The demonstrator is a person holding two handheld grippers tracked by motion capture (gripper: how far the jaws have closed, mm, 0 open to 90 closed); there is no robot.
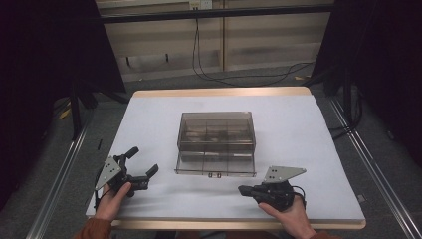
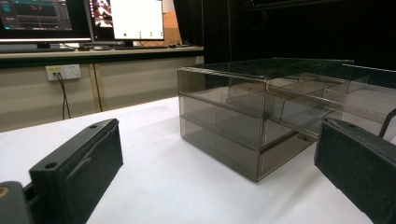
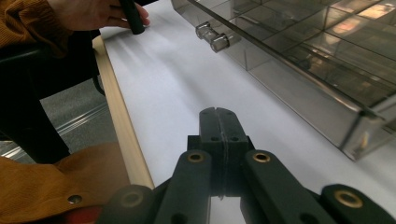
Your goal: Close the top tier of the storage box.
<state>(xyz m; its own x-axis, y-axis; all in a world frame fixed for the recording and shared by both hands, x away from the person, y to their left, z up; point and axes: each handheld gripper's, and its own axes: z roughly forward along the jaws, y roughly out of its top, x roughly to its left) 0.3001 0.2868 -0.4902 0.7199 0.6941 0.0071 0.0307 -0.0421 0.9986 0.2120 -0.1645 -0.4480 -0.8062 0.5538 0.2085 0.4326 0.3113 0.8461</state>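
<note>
Right gripper jaws clenched (empty); left gripper jaws spread | smoked drawer box between

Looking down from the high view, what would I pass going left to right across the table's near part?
The left black two-jaw claw, jaws apart → the smoky clear plastic drawer box with its bottom drawer pulled out → the right black two-jaw claw, jaws shut on nothing. All lie on the white-topped table.
</note>
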